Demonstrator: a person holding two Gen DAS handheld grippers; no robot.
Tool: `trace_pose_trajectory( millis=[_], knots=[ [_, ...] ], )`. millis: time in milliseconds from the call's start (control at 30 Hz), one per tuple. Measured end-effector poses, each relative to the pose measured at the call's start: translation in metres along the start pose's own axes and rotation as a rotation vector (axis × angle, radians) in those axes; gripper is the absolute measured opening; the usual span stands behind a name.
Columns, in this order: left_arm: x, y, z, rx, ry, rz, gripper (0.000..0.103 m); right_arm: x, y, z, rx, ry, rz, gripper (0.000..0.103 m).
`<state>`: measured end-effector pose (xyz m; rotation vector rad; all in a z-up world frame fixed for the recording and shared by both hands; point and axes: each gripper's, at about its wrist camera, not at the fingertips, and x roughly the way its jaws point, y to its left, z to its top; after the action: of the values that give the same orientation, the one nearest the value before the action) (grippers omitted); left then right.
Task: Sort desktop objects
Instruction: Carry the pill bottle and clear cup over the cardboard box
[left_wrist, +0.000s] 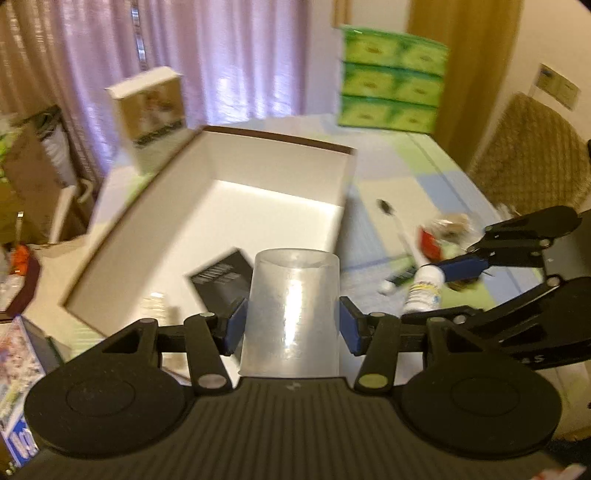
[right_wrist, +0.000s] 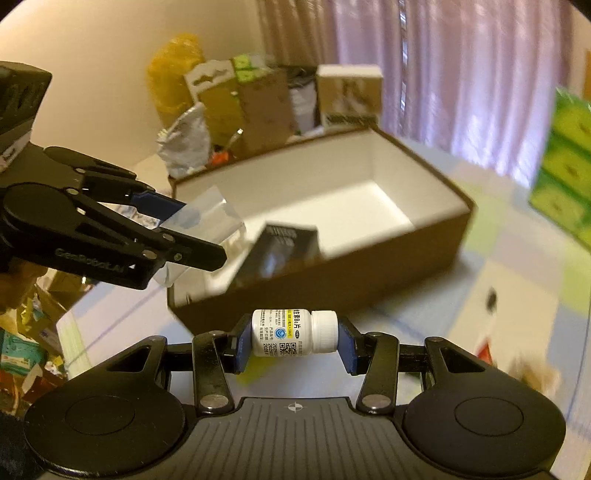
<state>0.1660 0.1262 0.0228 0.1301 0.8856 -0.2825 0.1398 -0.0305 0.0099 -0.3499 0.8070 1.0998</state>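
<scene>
Carrying goods boxward: the left gripper (left_wrist: 291, 325) pinches a clear plastic cup (left_wrist: 291, 310) over the open box (right_wrist: 436, 240), the right gripper (right_wrist: 294, 341) clamps a pill bottle (right_wrist: 294, 333) just outside it; inside lies only a black packet (right_wrist: 284, 247), while a toothbrush (left_wrist: 400, 240) waits beside the box

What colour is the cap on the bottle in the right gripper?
White, ribbed, matching the bottle body. The right wrist view shows it best, clamped in the right gripper.

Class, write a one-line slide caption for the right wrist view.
Right hand-held gripper clamps a white pill bottle sideways before the open cardboard box.
</scene>
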Motion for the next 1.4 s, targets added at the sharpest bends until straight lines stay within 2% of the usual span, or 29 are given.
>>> trace_pose_trajectory(
  millis=[200, 500, 833, 900, 1200, 1400],
  knots=[
    [0.015, 0.046, 0.009, -0.037, 0.024, 0.062, 0.048, 0.033, 0.008, 0.035, -0.059, -0.004, -0.007, 0.044],
    [0.062, 0.087, 0.011, -0.115, 0.138, 0.075, 0.048, 0.092, -0.015, 0.066, -0.082, 0.081, -0.053, 0.044],
    [0.103, 0.096, 0.000, -0.164, 0.258, 0.072, 0.048, 0.135, -0.040, 0.074, -0.148, 0.231, -0.050, 0.044],
    [0.106, 0.094, -0.002, -0.146, 0.262, 0.089, 0.048, 0.141, -0.043, 0.074, -0.170, 0.258, -0.049, 0.044],
    [0.117, 0.089, -0.003, -0.122, 0.295, 0.083, 0.048, 0.157, -0.046, 0.073, -0.265, 0.352, -0.032, 0.044],
    [0.118, 0.090, -0.001, -0.116, 0.293, 0.081, 0.063, 0.165, -0.047, 0.072, -0.288, 0.385, -0.023, 0.044]
  ],
)
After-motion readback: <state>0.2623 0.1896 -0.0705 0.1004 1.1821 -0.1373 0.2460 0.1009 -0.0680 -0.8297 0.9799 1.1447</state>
